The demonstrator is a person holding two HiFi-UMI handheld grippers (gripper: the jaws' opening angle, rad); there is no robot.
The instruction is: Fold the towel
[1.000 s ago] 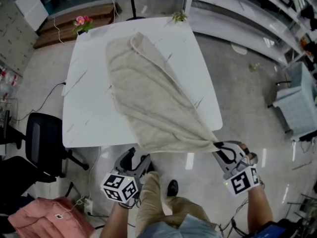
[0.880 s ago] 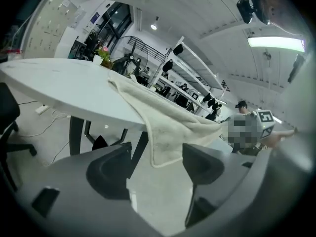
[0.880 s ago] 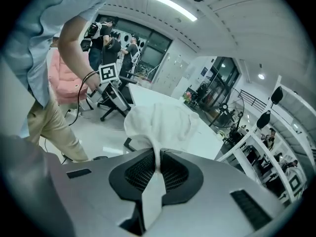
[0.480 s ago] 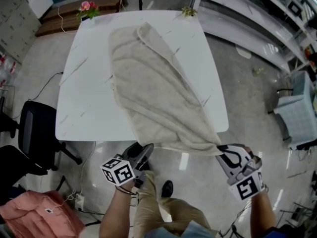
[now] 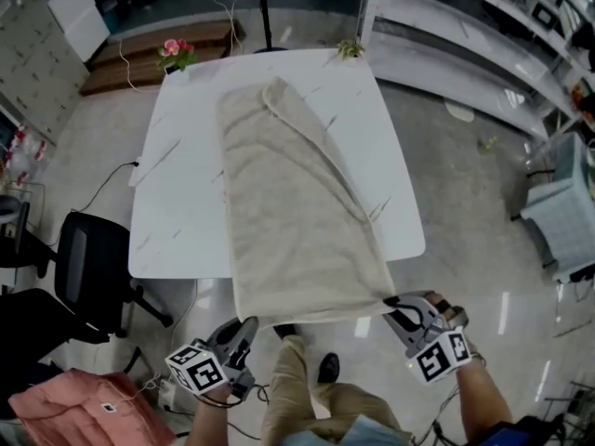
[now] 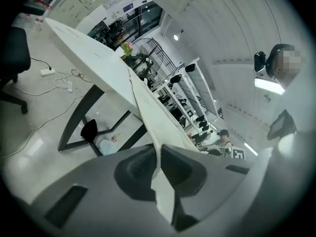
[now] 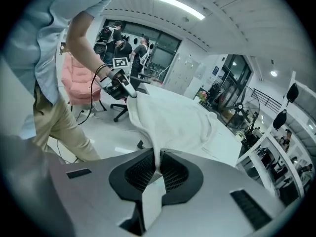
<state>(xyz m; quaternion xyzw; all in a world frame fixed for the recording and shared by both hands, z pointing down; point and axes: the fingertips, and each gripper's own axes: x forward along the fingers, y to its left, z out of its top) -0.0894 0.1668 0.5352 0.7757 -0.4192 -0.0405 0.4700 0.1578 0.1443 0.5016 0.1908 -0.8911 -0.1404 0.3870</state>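
— Towel [image 5: 297, 212]: where is it?
— A beige towel lies lengthwise down a white, faintly veined table [image 5: 177, 221]. Its far end rests near the table's far edge, and one long side is folded over on a slant. Its near end reaches past the near edge and is stretched between two grippers.
— How do the grippers stand?
— The left gripper [image 5: 245, 327] has just closed its jaws, and the towel's near left corner is pinched between them. The right gripper [image 5: 394, 302] is clamped on the near right corner, with cloth running between its pads.
— What surrounds the table?
— A pale, glossy floor [image 5: 465, 184]. A black office chair [image 5: 88, 268] stands by the table's left side, and a cable [image 5: 102, 189] trails near it. Pink flowers [image 5: 175, 52] sit at the far left corner and a small green plant [image 5: 350, 49] at the far right corner. A fan stand [image 5: 264, 12] rises beyond the table. Long white shelves [image 5: 465, 35] run along the right. A pink garment [image 5: 65, 412] lies at lower left.
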